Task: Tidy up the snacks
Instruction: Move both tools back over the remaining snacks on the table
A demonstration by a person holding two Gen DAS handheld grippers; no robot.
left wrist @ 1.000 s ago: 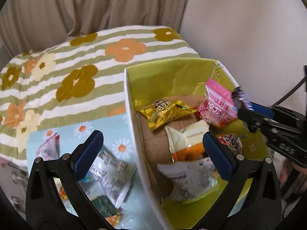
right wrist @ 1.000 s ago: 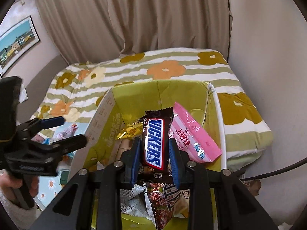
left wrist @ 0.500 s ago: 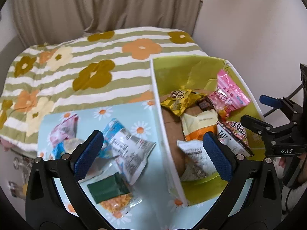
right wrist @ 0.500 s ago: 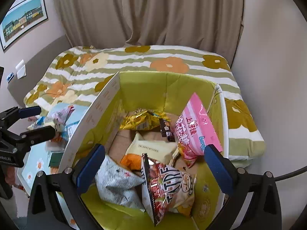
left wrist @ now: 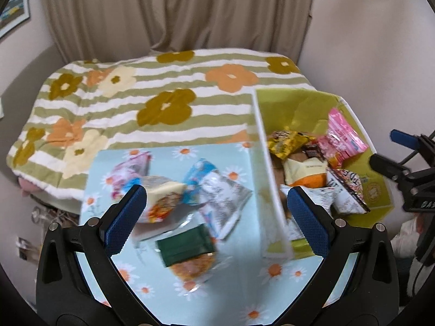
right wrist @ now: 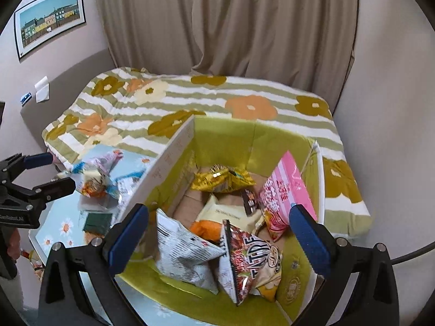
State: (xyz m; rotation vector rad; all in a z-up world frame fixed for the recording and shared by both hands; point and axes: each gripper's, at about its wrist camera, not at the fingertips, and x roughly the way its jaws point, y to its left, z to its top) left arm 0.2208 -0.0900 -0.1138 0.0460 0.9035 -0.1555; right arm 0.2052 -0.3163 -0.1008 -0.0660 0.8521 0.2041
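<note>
My right gripper point(right wrist: 218, 235) gaped empty over the green cardboard box point(right wrist: 225, 138) — its dark chocolate bar point(right wrist: 249, 201) now dropped mid-frame beside the pink packet point(right wrist: 285, 187); my left gripper point(left wrist: 217, 212) hung wide too.

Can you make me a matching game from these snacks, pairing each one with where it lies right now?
Things:
1. pink packet
2. dark green packet
3. yellow packet
4. small dark chocolate bar

Places:
A. on the daisy-print mat, outside the box
B. in the green box, leaning on its right wall
C. in the box, near its far wall
D. in the box, between the yellow and pink packets

Pairs: 1-B, 2-A, 3-C, 4-D
</note>
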